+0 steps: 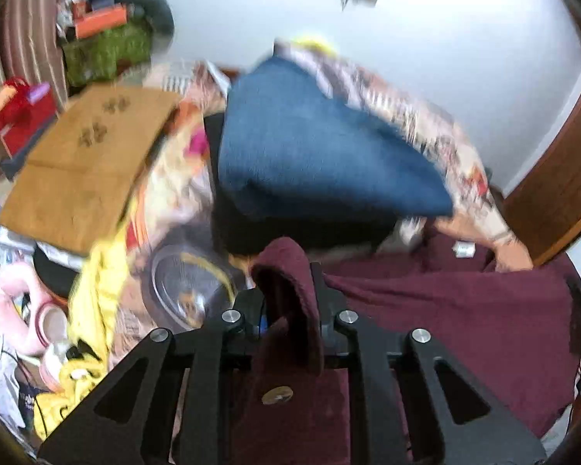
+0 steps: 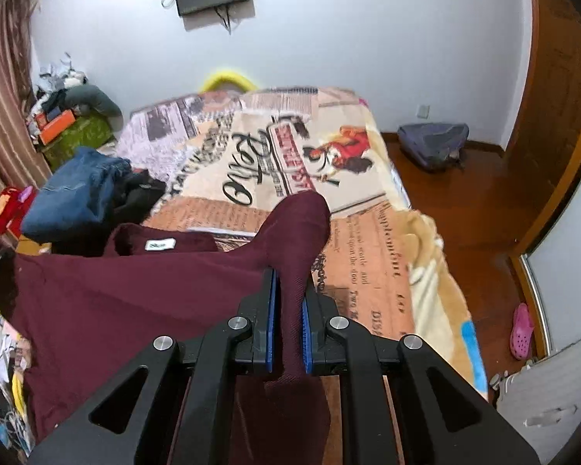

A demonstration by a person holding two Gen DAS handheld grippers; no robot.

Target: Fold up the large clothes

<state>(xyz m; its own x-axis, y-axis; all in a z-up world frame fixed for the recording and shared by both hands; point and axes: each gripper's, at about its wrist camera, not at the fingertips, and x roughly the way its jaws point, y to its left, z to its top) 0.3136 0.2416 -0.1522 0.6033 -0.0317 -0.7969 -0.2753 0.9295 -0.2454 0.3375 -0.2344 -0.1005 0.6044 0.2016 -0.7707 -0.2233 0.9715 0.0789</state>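
Both grippers are clamped on the maroon garment (image 2: 135, 302): the left gripper (image 1: 286, 310) is closed on a bunched fold with a button below it, the right gripper (image 2: 289, 310) on a pinched ridge of cloth. The garment is held stretched between them above the near end of the bed (image 2: 368, 240), probably so it can be spread flat for folding. Folded jeans (image 2: 73, 197) are kept aside at the bed's left edge.

free: blanket (image 2: 290, 143) centre, right | blocked: jeans pile (image 2: 73, 193) at left edge
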